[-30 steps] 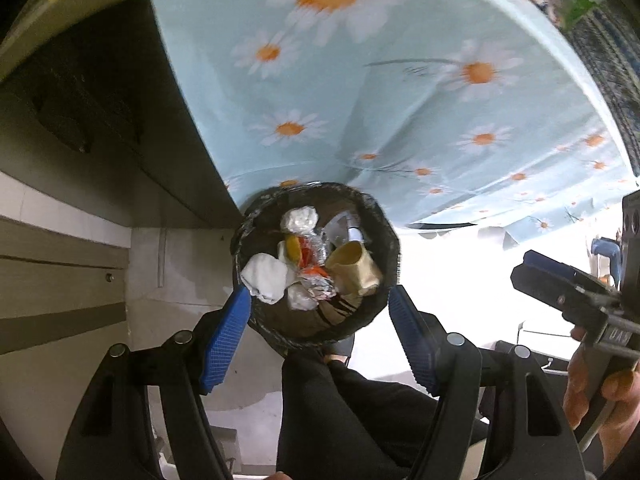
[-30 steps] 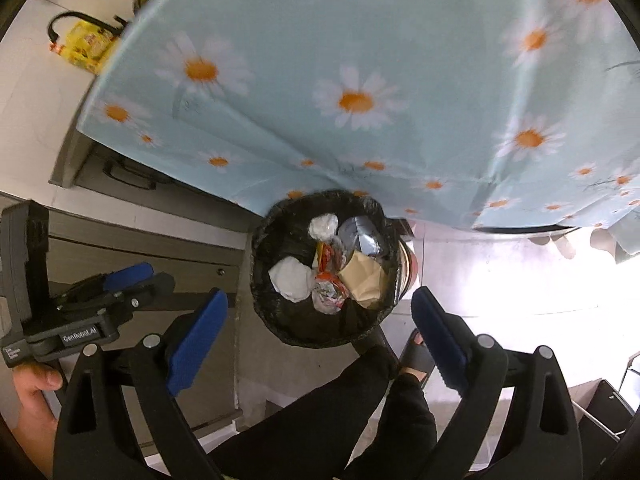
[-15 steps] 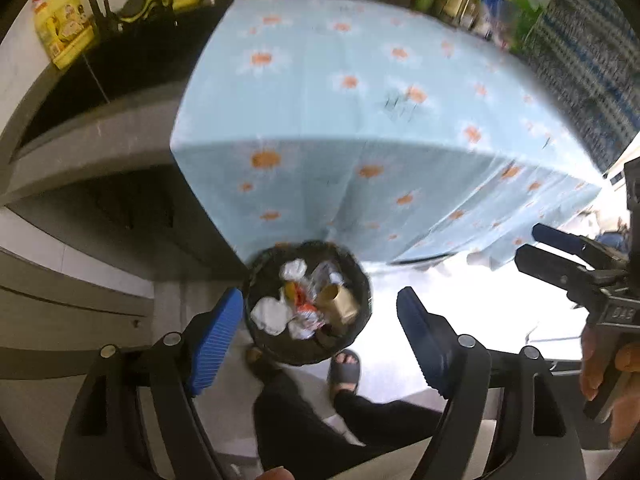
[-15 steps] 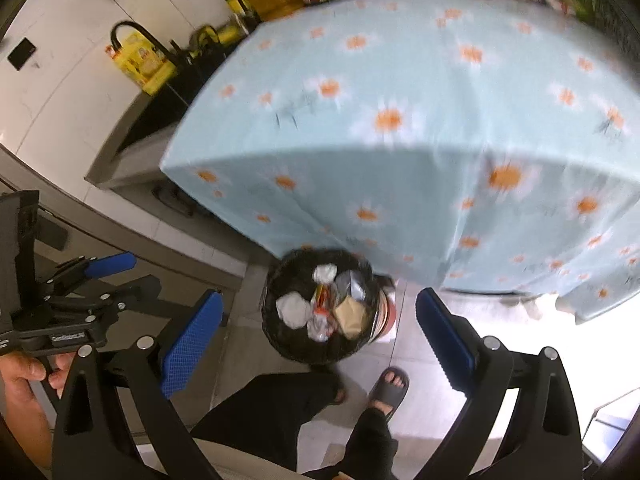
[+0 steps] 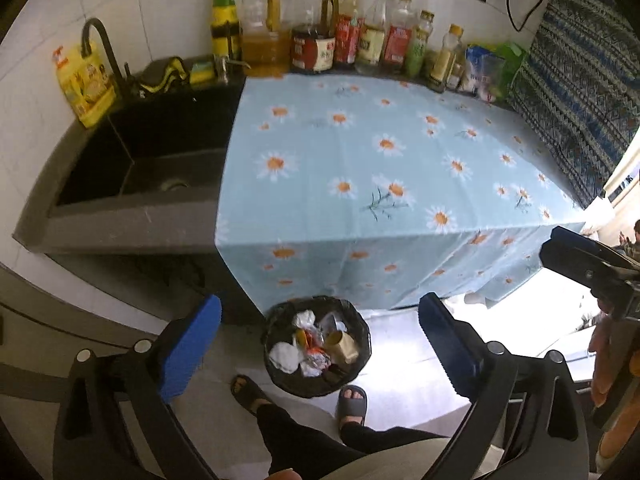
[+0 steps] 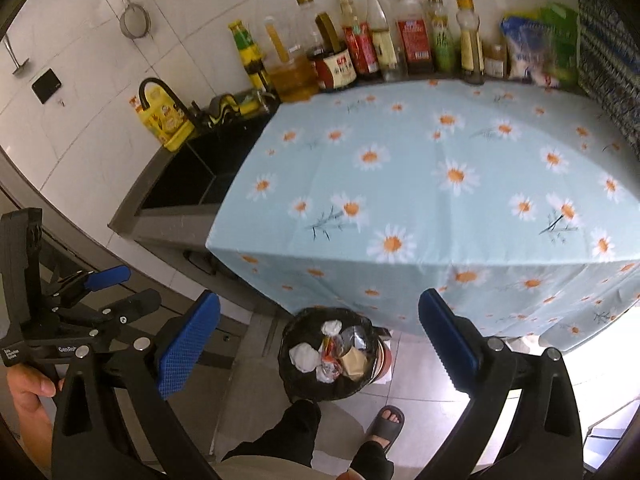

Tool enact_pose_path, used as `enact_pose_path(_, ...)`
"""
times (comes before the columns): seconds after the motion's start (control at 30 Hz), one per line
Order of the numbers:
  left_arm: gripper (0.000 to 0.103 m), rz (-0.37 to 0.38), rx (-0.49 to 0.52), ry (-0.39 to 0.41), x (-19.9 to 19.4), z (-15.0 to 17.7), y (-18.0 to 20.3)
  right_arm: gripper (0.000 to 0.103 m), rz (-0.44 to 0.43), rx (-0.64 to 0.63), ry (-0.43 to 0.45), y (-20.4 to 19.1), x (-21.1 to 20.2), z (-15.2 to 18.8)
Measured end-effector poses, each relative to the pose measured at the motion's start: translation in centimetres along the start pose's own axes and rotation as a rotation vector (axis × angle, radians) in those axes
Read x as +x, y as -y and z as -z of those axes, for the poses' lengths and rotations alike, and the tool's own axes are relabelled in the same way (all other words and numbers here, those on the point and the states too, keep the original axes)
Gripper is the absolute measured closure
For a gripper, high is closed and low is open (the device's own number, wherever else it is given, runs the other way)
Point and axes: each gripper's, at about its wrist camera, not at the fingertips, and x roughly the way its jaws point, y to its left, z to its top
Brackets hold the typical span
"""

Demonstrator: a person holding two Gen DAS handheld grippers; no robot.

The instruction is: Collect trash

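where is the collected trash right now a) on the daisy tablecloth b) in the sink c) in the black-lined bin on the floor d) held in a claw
c, the crumpled wrappers lie inside the black-lined bin on the floor, in front of the tablecloth's hanging edge.

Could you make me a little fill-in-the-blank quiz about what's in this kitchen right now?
1. The trash bin stands on the ____.
2. The tablecloth is printed with ____.
3. Left of the tablecloth lies a black ____.
4. The bottles stand in a row against the ____.

Missing words: floor; daisies; sink; wall
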Motion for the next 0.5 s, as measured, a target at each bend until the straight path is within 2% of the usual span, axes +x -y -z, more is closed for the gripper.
enact_pose_path(0.1, 0.007, 0.028, 0.009, 0.022, -1.7, -0.8, 0.5, 0.005, 0.010, -0.008, 0.035, -0.6, -1.6, -0.8)
enact_pose_path(0.23, 0.007, 0.016, 0.028, 0.079, -4.5, -1.7, 1.5, 0.005, 0.028, -0.024, 0.056, -1.2, -3.5, -1.6)
enact_pose_path(0.5, 0.007, 0.010, 0.031, 0.118, -6.4, -2.3, 2.9, 0.005, 0.046, -0.018, 0.061, -0.9, -5.3, -2.1)
